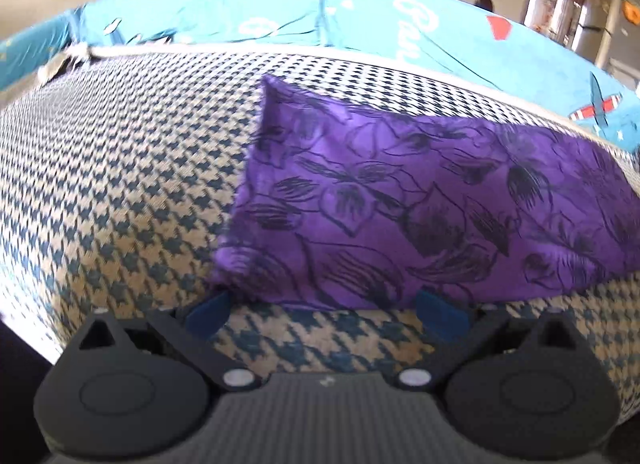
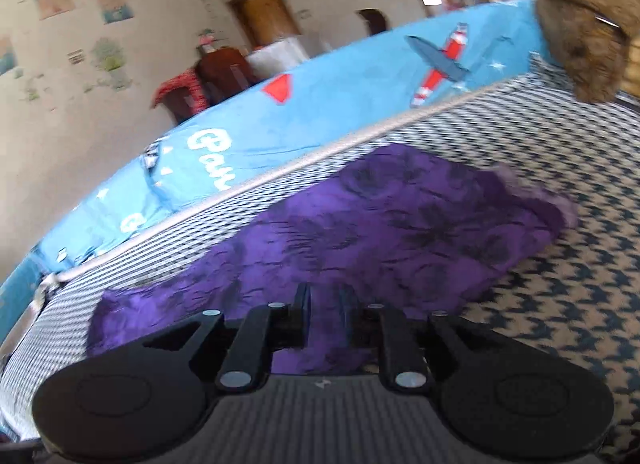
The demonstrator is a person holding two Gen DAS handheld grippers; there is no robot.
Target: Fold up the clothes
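Note:
A purple cloth with a dark floral print [image 1: 400,200] lies folded on a houndstooth-patterned surface [image 1: 120,168]. My left gripper [image 1: 326,310] is open, its blue fingertips [image 1: 208,312] spread wide at the cloth's near edge, the tips just under or against the hem. In the right wrist view the same purple cloth [image 2: 380,224] stretches away from the camera. My right gripper [image 2: 324,304] has its black fingers close together with purple cloth pinched between them at the near edge.
A blue blanket with a red plane and white lettering [image 2: 320,104] runs along the far side of the houndstooth surface [image 2: 560,304]. A brown furry object [image 2: 588,44] sits at the far right. Dark wooden furniture [image 2: 216,72] and a door stand by the wall.

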